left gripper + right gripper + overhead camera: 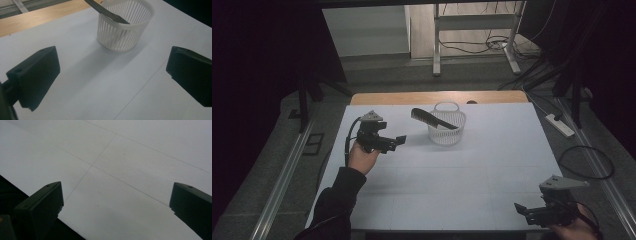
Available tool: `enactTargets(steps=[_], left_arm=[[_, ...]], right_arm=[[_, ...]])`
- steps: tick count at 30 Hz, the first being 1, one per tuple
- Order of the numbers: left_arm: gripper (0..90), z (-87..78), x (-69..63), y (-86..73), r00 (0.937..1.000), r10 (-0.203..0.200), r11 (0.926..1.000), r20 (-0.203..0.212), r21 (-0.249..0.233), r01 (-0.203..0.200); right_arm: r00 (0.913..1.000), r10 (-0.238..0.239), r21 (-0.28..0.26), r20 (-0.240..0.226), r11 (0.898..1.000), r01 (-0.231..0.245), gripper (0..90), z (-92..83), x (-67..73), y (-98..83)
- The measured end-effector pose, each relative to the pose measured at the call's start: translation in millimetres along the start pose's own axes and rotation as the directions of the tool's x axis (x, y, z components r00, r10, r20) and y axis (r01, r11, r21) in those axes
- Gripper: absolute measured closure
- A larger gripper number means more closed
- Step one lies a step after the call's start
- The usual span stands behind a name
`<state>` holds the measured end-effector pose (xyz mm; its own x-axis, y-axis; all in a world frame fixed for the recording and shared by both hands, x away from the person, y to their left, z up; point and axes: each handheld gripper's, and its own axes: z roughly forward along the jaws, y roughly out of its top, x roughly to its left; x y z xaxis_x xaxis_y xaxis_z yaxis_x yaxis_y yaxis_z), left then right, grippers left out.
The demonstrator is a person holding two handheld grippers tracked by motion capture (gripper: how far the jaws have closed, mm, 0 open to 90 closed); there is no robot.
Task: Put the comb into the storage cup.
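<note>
On the white table, a stiff, light comb leans from a slotted basket; its protruding end invites grasping. Left gripper and right gripper gape empty.

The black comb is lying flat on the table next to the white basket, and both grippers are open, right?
Not quite. The comb isn't flat on the table; it sits in the white basket, leaning over its rim, as the high view shows. The left gripper and right gripper are indeed open.
</note>
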<state>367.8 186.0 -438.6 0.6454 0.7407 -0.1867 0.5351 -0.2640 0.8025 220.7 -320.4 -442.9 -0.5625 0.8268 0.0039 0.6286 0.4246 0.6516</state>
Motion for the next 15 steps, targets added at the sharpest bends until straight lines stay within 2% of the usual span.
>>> enactTargets(steps=[15], left_arm=[[0.0,-16.1,-12.8,-13.6,0.9999,0.011,0.9999,-0.011,-0.003,-0.011]], right_arm=[[1.0000,0.004,-0.008,-0.005,1.000,-0.004,0.0,-0.7,-0.2,-0.1]])
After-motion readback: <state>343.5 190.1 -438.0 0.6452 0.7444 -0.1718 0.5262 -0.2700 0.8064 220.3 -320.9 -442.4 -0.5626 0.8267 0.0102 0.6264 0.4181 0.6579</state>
